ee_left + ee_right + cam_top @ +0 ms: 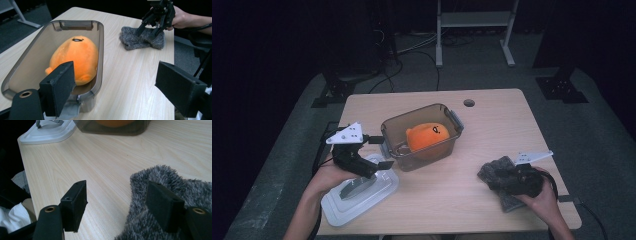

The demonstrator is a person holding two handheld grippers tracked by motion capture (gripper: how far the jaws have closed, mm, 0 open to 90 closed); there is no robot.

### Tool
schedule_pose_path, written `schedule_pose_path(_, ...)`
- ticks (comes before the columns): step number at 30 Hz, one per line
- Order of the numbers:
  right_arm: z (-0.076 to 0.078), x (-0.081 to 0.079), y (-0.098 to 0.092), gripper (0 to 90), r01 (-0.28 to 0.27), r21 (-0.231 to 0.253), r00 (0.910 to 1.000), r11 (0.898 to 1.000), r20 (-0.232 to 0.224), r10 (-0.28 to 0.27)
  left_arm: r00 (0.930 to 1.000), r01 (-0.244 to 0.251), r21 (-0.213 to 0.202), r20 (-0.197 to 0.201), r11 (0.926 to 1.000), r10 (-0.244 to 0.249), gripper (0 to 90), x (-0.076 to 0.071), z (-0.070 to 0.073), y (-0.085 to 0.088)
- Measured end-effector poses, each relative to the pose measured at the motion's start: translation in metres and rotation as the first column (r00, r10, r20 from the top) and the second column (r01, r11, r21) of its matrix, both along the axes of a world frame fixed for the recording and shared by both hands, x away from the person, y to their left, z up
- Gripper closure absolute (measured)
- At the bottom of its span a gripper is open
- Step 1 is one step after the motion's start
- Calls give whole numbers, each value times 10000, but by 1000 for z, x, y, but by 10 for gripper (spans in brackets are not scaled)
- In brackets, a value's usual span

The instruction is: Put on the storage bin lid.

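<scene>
High view: wooden table (447, 200) w/ a smoky clear plastic bin (422, 136) near the middle, an orange plush toy (427, 136) lying inside it. Left of the bin, near the front-left corner, a white lid (360, 194) lies flat on the table. Left gripper (379, 152) sits just at the bin's left end, above the lid, jaws apart w/ nothing between them; one jaw is near the bin's rim, the other lower, over the lid. Person's left hand (329, 177) holds it from below. Right side: right gripper (494, 175) rests on a grey fuzzy cloth (498, 172) near the table's front-right edge, well apart from the bin. Jaw spread hard to read from here, dark on dark.

Left gripper view: both black jaws stand wide, empty. Left jaw is in front of the bin's near end, by the rim; right jaw is over bare table. Bin (100, 50) runs away from the camera, plush toy (73, 58) inside, face marking up. Farther off, the right gripper (146, 32) has its tips down on the cloth (130, 41), fingers spread.

Right gripper view: jaws wide apart. Right jaw sits on the cloth (160, 180), pile around it; left jaw is over bare wood just beside the cloth edge. No pinch on the fabric. Lid (47, 132) and bin's base (112, 128) at the top, well apart.
</scene>
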State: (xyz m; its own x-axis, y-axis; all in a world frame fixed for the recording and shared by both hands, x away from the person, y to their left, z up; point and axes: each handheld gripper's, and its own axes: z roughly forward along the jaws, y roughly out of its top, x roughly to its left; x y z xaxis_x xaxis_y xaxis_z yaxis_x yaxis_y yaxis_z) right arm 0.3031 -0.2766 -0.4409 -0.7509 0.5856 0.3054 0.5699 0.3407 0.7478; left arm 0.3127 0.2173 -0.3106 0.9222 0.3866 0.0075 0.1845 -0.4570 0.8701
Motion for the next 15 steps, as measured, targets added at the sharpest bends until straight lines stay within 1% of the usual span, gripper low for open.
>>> schedule_pose_path(2,0,0,0,326,-5,-2,10000,10000,1,5,10000,-67,70,39,10000,67,154,-2,-2,3)
schedule_pose_path(5,0,0,0,326,12,2,10000,10000,4,-12,9999,-146,25,60,9999,146,151,-4,-5,7)
schedule_pose_path(7,0,-1,0,326,37,29,10000,10000,13,-38,9998,-192,-109,24,9998,193,143,-6,-8,10)
schedule_pose_path(9,0,0,0,325,41,20,10000,10000,4,-41,9999,-160,-86,18,9998,160,143,-8,-10,13)
schedule_pose_path(12,-1,0,1,326,15,-14,10000,10000,-37,-15,9997,-236,-75,-87,9997,236,138,-10,-15,17)
schedule_pose_path(15,-1,0,1,325,31,2,10000,10000,-51,-31,9994,-335,-100,-96,9994,334,137,-12,-21,22)
